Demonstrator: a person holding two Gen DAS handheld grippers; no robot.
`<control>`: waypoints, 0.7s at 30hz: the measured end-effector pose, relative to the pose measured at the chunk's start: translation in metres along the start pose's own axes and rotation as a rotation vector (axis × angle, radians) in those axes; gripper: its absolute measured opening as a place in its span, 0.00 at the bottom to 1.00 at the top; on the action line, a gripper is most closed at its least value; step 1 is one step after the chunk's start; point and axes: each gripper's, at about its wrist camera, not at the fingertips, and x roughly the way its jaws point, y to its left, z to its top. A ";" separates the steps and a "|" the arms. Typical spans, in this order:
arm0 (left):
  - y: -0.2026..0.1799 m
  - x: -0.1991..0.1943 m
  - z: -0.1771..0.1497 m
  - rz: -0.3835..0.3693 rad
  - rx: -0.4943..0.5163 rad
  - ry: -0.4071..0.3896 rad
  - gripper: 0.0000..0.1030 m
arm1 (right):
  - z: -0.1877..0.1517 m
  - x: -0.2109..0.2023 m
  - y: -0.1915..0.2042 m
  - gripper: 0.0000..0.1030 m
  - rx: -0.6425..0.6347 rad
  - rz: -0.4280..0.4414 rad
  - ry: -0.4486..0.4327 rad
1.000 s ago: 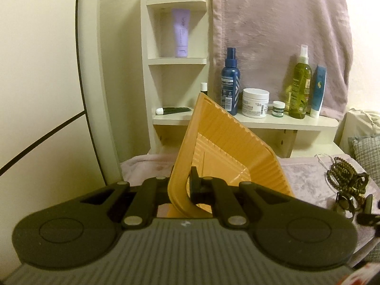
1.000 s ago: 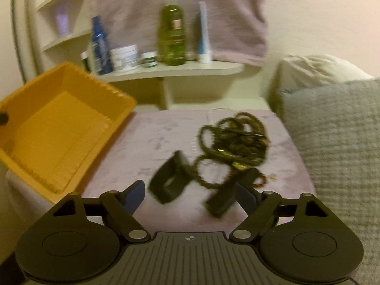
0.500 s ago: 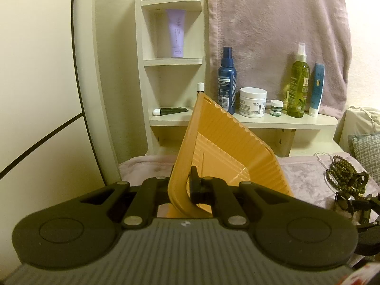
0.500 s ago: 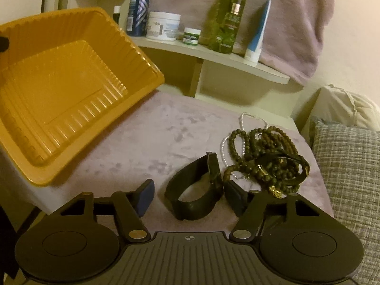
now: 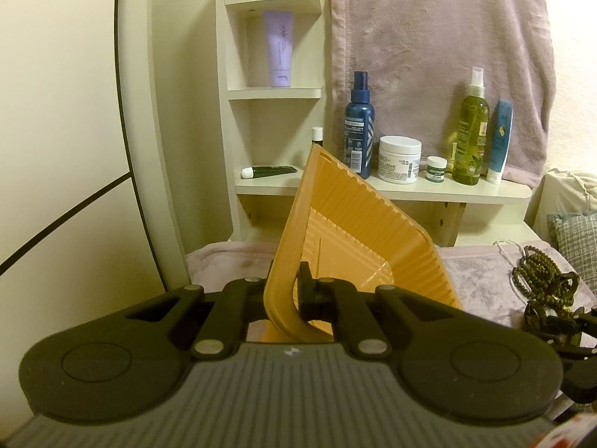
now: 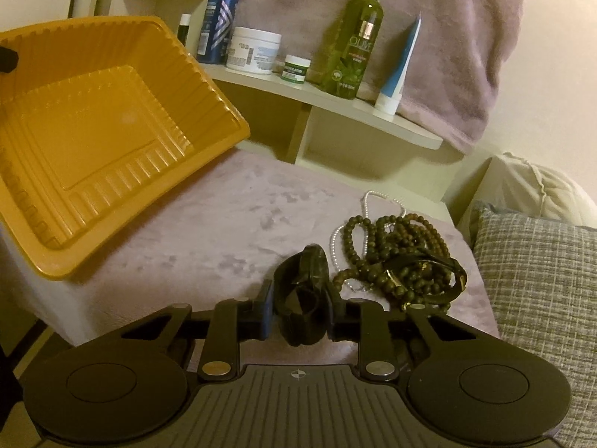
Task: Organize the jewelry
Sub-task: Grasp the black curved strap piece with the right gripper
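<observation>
An orange ribbed tray (image 5: 358, 239) stands tilted on its edge, and my left gripper (image 5: 294, 295) is shut on its near rim. In the right wrist view the tray (image 6: 93, 142) hangs over the left end of a mauve cloth. A black bracelet (image 6: 304, 283) sits between the fingers of my right gripper (image 6: 300, 306); the jaws are closing and both pads touch its sides. Just right of it lies a tangle of dark green beads (image 6: 391, 246) with a thin pearl necklace (image 6: 373, 201) partly under it.
A pale shelf (image 6: 335, 108) behind the cloth carries a blue spray bottle (image 6: 220, 11), a white jar (image 6: 253, 50), a green bottle (image 6: 356, 37) and a tube. A checked cushion (image 6: 533, 280) borders the cloth on the right. A mauve towel (image 5: 429, 37) hangs on the wall.
My right gripper moved in and down over the black bracelet, rolled level, and its jaws narrowed from wide apart onto the bracelet. The left gripper and tray stayed put.
</observation>
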 end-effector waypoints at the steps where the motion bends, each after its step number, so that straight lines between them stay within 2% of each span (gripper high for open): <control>1: 0.000 0.000 0.000 0.000 0.000 0.000 0.06 | 0.000 0.000 -0.001 0.24 0.001 0.000 -0.002; 13: 0.000 0.001 0.000 -0.001 0.002 0.000 0.06 | 0.004 0.000 0.001 0.23 -0.036 -0.007 -0.014; 21: 0.000 0.000 0.001 -0.001 -0.004 0.001 0.06 | 0.001 0.011 0.015 0.25 -0.155 -0.058 0.029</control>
